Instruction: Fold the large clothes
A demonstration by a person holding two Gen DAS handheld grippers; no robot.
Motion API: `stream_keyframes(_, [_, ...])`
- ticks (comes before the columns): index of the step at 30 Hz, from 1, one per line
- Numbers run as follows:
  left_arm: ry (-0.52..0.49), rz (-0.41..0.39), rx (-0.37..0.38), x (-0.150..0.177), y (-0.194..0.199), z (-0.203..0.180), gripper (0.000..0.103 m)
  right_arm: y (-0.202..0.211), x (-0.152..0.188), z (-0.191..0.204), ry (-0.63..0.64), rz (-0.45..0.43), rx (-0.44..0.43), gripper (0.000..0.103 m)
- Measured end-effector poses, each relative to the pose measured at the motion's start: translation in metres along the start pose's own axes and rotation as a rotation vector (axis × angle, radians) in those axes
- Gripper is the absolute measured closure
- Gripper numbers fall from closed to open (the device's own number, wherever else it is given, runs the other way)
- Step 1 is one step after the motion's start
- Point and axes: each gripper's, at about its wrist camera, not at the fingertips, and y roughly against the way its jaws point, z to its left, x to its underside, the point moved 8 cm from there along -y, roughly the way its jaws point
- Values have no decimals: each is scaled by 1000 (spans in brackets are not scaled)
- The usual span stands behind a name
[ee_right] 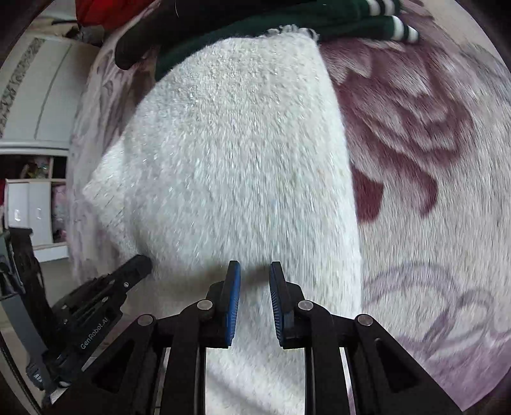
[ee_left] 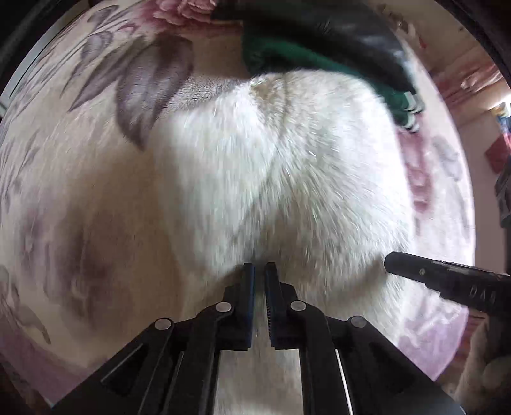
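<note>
A white fuzzy sweater (ee_left: 287, 178) lies folded on a floral blanket and fills the middle of the right wrist view (ee_right: 236, 166) too. My left gripper (ee_left: 260, 268) hovers at its near edge, jaws almost together with a narrow gap and nothing between them. My right gripper (ee_right: 254, 266) is over the sweater's near end, jaws a little apart and empty. The right gripper's finger shows at the left view's right edge (ee_left: 447, 281); the left gripper shows at the right view's lower left (ee_right: 105, 293).
The floral pink and purple blanket (ee_right: 431, 191) covers the bed. A dark green garment with striped cuffs (ee_left: 319, 60) and a black garment (ee_left: 335, 25) lie just beyond the sweater. White cabinets (ee_right: 38, 111) stand past the bed's left edge.
</note>
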Motion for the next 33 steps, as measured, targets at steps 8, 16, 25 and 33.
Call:
stream_keyframes(8, [56,101,119,-33,-32,21,98,-57,-50,14,-25,106,113,99])
stream_keyframes(16, [25,26,194,-74,15,3,98,29,-114,55,-48,27,-89,98])
stream_keyframes(25, [27,125,214,-101,-44,13,99,-77,-155,29,-63,153,75,103])
stream_keyframes(33, [-65,-60,144,-39,72,50,99,13,-142,17,-8,144,-154,35])
